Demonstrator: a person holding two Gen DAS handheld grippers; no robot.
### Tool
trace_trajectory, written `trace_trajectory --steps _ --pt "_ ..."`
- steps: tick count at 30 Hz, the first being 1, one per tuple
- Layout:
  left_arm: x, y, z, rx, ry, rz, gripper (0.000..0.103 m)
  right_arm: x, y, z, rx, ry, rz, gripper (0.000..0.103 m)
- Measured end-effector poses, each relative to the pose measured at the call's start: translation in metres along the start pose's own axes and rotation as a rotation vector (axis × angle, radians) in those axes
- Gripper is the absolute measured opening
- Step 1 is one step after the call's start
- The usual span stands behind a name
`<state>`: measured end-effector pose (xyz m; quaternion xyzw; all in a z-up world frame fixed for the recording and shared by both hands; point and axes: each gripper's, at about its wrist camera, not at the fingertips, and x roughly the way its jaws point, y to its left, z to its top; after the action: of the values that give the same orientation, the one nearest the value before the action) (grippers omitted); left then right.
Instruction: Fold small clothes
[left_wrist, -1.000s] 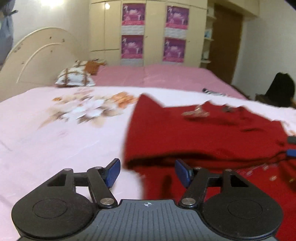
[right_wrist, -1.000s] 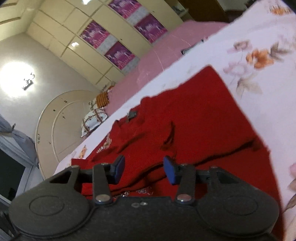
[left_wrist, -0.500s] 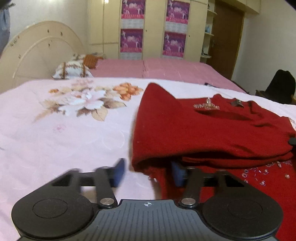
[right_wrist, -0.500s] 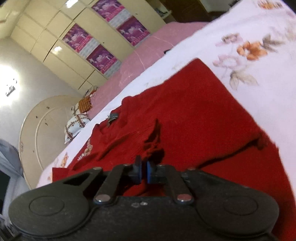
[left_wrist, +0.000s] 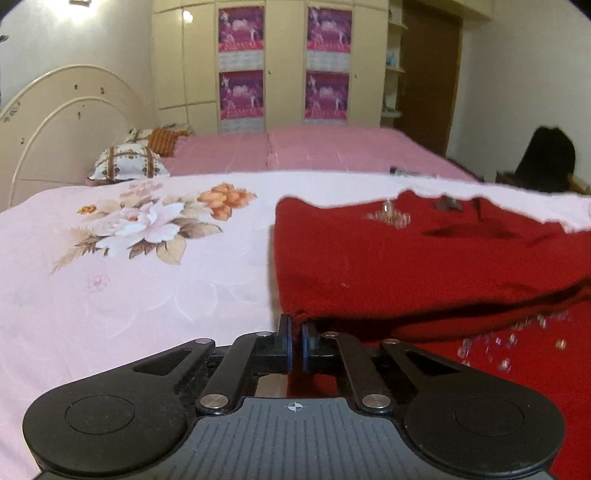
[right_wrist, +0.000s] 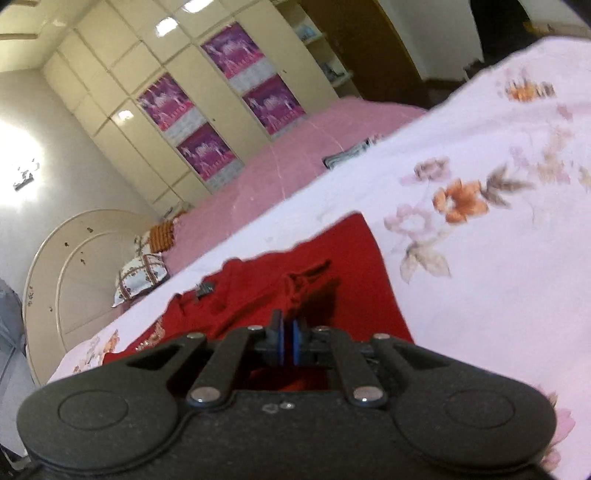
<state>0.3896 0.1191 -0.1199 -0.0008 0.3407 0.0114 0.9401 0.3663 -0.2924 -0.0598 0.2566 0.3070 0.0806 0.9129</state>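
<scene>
Jaws of both the left gripper (left_wrist: 296, 345) and right gripper (right_wrist: 286, 341) are clamping the near hem of the soft, light red sweater (left_wrist: 424, 266) lying on the bed (left_wrist: 110, 288), likely sagging unless taken at corners.

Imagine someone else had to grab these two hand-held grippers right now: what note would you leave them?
Left gripper: shut on the near left corner of the red garment.
Right gripper: shut on a bunched bit of the same garment's edge.
Where things are: the garment lies on the floral bedsheet, with an upper layer already folded over the beaded lower part.
Done: one fold laid, both grips taken.
Left: probably lift both held edges together and carry them across for the next fold, then smooth it flat. Keep the two grips level so that the cloth does not twist.
</scene>
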Motion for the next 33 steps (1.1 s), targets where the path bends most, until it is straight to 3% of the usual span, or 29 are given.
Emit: trace_trajectory --steps 9,10,11,13,17,21,23,26,29,31,33 --pt "-0.008 0.011 -0.014 -0.009 0.019 0.001 0.005 0.008 -0.004 -0.006 -0.031 0.039 -0.038 0.005" --pt "-0.012 0.016 -0.015 -0.031 0.018 0.009 0.015 0.010 -0.005 -0.007 -0.035 0.055 -0.041 0.005" --pt "-0.017 0.020 -0.015 -0.049 0.011 0.024 0.039 0.012 -0.007 -0.007 -0.035 0.069 -0.049 0.005" --pt "-0.036 0.027 -0.014 -0.089 -0.069 0.057 0.051 0.008 -0.012 -0.007 -0.022 0.063 -0.040 0.006" --pt "-0.042 0.017 0.008 -0.090 -0.120 -0.033 0.051 0.000 -0.014 -0.003 -0.046 0.040 -0.036 0.006" --pt "-0.012 -0.013 0.020 -0.027 -0.050 -0.121 0.051 0.004 -0.014 -0.001 -0.047 0.052 -0.030 0.006" --pt "0.010 -0.020 0.013 -0.025 0.033 -0.123 0.051 0.009 -0.016 -0.004 -0.050 0.069 -0.026 0.006" --pt "0.011 -0.019 0.004 -0.041 0.020 -0.118 0.051 0.016 -0.026 -0.006 -0.042 0.121 -0.083 0.010" --pt "-0.004 -0.022 0.013 -0.024 -0.014 -0.111 0.051 -0.006 -0.031 -0.001 -0.043 0.023 -0.121 0.016" --pt "-0.002 -0.031 0.025 -0.004 -0.040 -0.128 0.051 -0.009 -0.021 0.004 -0.095 -0.014 -0.078 0.015" --pt "0.012 -0.042 0.036 0.003 -0.036 -0.142 0.051 0.006 0.000 0.004 -0.187 0.016 -0.045 0.015"
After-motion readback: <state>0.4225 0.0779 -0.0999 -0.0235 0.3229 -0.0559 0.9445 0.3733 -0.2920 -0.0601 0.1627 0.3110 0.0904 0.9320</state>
